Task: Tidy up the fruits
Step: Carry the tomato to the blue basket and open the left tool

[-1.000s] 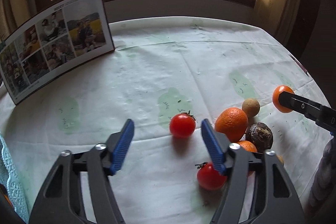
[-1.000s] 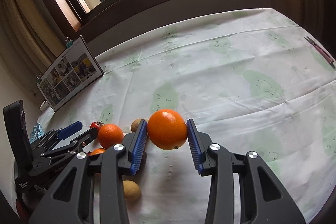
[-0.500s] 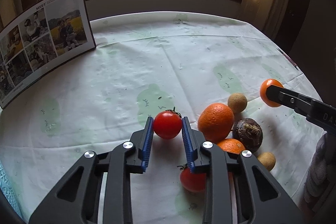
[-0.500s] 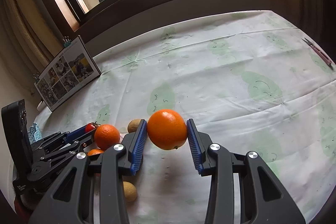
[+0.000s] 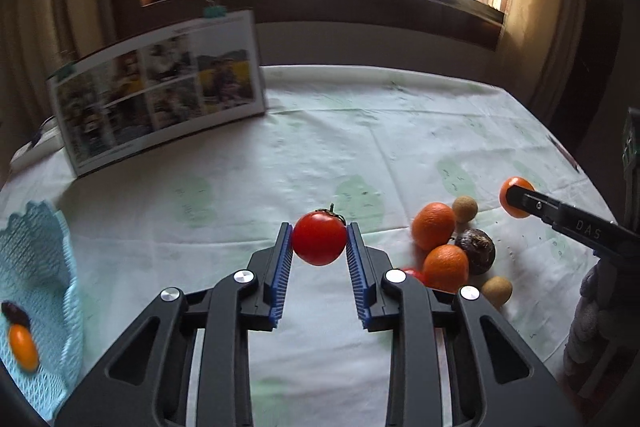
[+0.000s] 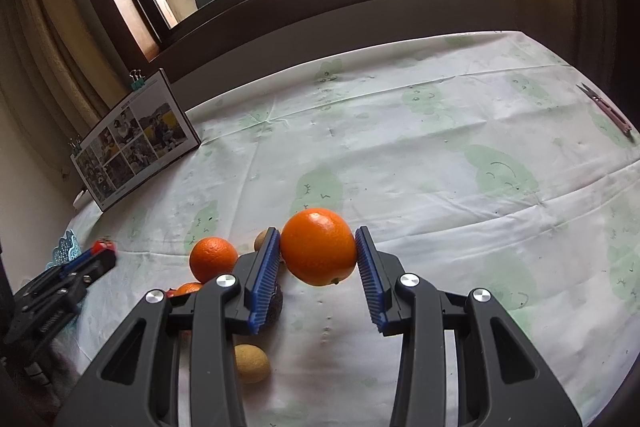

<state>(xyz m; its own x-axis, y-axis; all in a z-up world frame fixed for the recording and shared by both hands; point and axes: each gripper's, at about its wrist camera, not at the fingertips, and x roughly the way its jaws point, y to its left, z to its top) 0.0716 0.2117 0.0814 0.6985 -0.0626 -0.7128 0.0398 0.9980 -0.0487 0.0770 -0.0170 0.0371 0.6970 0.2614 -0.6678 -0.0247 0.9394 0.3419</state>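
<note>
Pinching a red tomato [image 5: 319, 243] between its blue fingers [image 5: 281, 267], our left gripper [image 5: 319, 255] holds it above the tabletop [image 5: 280, 155]. Our right gripper [image 6: 317, 267] clamps a large orange [image 6: 318, 247] the same way, lifted clear of the cloth. Between them lies the loose pile: two oranges [image 5: 433, 225], a dark round fruit [image 5: 476, 251] and two small tan fruits [image 5: 465, 207]. At far left we see a pale blue basket [image 5: 60, 267] with a small orange fruit [image 5: 23, 347] inside.
</note>
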